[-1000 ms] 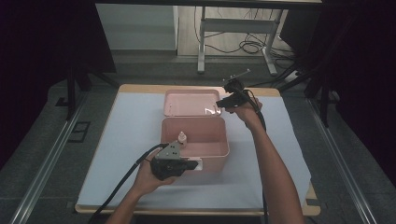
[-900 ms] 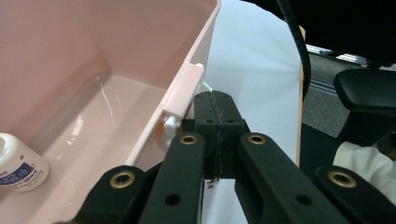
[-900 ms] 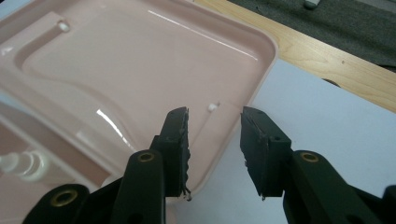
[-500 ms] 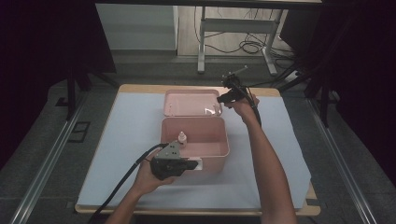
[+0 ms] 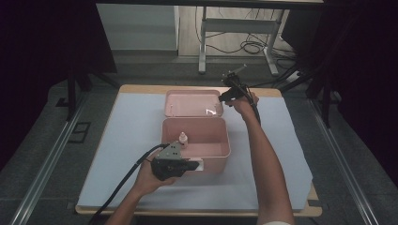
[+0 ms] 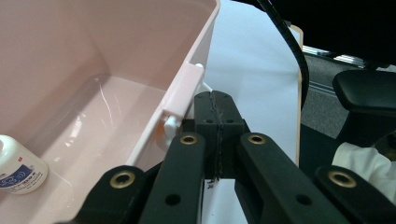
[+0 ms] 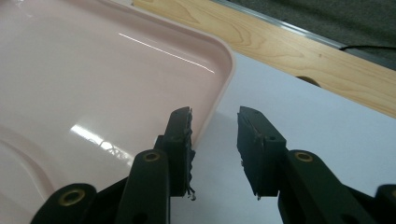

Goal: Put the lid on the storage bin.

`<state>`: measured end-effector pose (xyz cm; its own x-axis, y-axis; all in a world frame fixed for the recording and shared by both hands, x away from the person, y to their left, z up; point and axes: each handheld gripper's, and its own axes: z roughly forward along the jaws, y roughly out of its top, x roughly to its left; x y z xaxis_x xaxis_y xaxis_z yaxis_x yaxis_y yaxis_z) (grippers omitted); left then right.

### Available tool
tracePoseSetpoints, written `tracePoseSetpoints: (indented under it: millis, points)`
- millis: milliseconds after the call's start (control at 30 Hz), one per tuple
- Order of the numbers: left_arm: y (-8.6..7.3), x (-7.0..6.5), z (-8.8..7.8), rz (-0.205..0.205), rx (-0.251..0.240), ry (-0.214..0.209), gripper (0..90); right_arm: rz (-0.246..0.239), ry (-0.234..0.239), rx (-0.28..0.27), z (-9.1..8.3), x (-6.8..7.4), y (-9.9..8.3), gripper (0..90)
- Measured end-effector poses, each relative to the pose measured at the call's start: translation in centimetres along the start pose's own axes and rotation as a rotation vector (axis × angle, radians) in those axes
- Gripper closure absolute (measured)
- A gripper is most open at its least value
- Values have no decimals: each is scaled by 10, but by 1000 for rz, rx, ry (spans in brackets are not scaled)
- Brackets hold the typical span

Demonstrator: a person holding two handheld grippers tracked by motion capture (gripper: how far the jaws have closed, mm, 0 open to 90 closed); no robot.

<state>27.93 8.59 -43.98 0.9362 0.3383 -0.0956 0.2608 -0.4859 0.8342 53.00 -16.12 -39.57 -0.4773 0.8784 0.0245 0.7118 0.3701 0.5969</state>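
Over the last second the right gripper (image 5: 224, 97) has slid from above the lid's middle out to its right rim, dropping a little, and its jaws have just been closing. They now stand partly open astride that rim: in the right gripper view (image 7: 214, 135) one jaw sits over the inside of the pink lid (image 7: 93, 93) and the other over the white sheet (image 7: 327, 126), with the raised edge running between them. I cannot tell whether the pads touch it.

The lid (image 5: 192, 102) lies flat, inside up, just behind the pink box (image 5: 220, 140). Its far edge is close to the wooden table edge (image 5: 141, 88), so there is little room beyond it; to its right the sheet (image 5: 286, 140) is bare out to the table's border.

The left gripper (image 5: 197, 165) has not shifted. Its jaws are fully together at the near wall of the box; in the left gripper view (image 6: 218, 116) the tips meet just beside a small latch tab (image 6: 180, 100) on the outside of the wall, with nothing visible between them. Whether they pinch any part of the box I cannot tell.

A small white bottle (image 5: 183, 139) stands upright inside the box, towards its near left corner, close to the wall. Wide bare sheet lies to the left of the box.
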Motion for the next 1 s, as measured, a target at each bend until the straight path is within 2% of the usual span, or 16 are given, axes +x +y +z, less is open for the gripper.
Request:
tracePoseSetpoints:
  millis: [167, 333, 800, 933, 967, 1000]
  points:
    - [0, 0, 0, 1, 0, 3, 900, 3, 11, 10, 6, 1, 1, 675]
    - [-1, -1, 0, 1, -3, 4, 900, 24, 13, 26, 14, 2, 1, 735]
    - [-1, -1, 0, 3, -3, 7, 900, 86, 33, 42, 19, 0, 0, 758]
    - [0, 0, 0, 0, -3, 2, 900, 31, 5, 21, 11, 5, 1, 774]
    - [0, 0, 0, -3, -4, 2, 900, 23, 1, 8, 8, 5, 1, 882]
    - [0, 0, 0, -6, -4, 0, 900, 3, 6, -25, 4, 6, 2, 900]
